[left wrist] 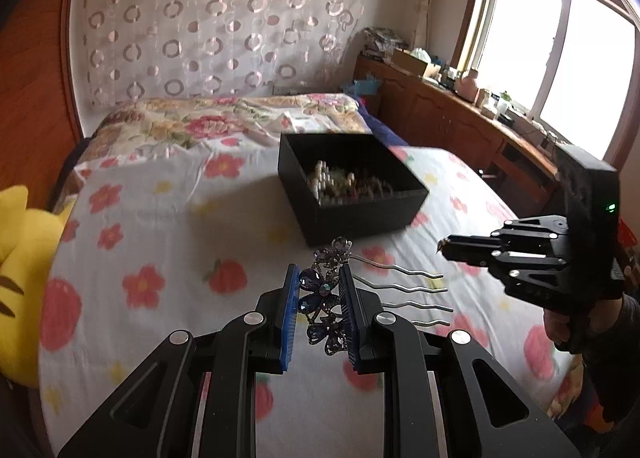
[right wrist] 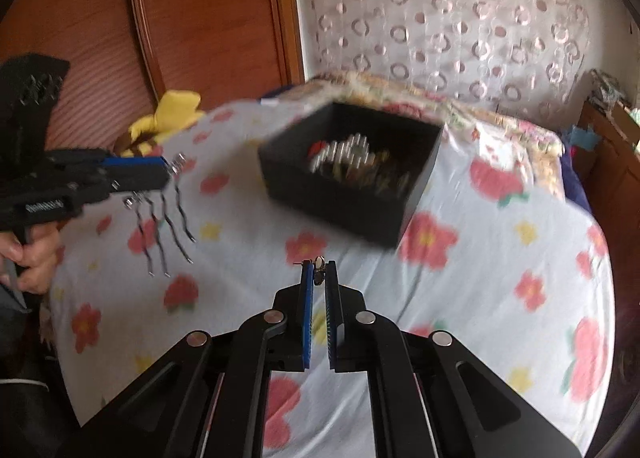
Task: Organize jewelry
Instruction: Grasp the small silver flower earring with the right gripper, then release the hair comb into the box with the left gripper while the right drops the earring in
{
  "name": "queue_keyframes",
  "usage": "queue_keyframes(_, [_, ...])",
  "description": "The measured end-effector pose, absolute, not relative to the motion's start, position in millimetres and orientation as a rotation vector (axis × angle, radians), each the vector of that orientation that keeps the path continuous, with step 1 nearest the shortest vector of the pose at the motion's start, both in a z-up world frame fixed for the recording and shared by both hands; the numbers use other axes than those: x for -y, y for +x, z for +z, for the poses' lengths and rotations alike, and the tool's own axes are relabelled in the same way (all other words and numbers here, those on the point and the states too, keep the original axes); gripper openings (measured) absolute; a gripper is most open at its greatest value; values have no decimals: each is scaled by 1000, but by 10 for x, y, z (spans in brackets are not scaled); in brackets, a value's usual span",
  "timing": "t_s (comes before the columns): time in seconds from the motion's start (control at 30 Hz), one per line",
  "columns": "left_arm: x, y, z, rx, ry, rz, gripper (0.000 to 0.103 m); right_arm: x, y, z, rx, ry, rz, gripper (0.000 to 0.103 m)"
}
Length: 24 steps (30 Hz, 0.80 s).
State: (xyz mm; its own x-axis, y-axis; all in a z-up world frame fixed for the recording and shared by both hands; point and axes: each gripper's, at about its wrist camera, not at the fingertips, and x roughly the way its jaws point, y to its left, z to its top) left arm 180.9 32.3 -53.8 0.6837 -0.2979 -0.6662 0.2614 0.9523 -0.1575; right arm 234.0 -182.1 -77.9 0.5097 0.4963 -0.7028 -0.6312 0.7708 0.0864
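On the far left of the bed (left wrist: 168, 218), a yellow plush toy (left wrist: 20, 270) lies at the edge of the flowered sheet. Next comes the left gripper (left wrist: 320, 298), held above the sheet: its blue pads are clamped on the jewelled head of a hair comb (left wrist: 324, 290), a cluster of dark blue stones, with the wavy metal prongs sticking out to the right, clear of the fingers. The right wrist view shows the same comb hanging from that gripper with the prongs pointing down.

Ahead and a little right of it sits the open black box (left wrist: 348, 186), on the sheet, already holding a heap of beads and other pieces, too blurred to tell apart.

Further right, the right gripper (right wrist: 319, 272) is also off the bed, its fingers pinched nearly together on a small earring (right wrist: 319, 263) held at the very tips, a pale stone showing above the pads.

Both pieces appear picked up and on their way to the box, so the step in hand looks like the carry. The next move calls for bringing each gripper over the box opening, low enough that the piece drops inside the walls, then letting go. The earring sits so near the fingertips that it could slip out early; the comb's prongs need to clear the box rim.
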Motion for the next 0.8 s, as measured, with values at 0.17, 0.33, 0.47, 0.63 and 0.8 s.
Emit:
queue_keyframes(0.17, [-261, 2059, -407, -721, -42, -305, 19, 1814, 2653, -572, -723, -194, 660, 7])
queue_keyframes(0.33, [-196, 2275, -341, -705, -23, -296, 19, 1802, 2907, -597, -730, -183, 662, 7])
queue_keyframes(0.47, [-153, 2443, -328, -706, -17, -290, 19, 1777, 3041, -656, -736, -176, 653, 8])
queue_keyframes(0.63, [-121, 2651, -340, -709, -14, -290, 19, 1797, 3111, -685, -742, -163, 659, 9])
queue_keyframes(0.8, [-55, 2893, -353, -711, -12, -286, 19, 1839, 3111, -647, -727, -161, 651, 20])
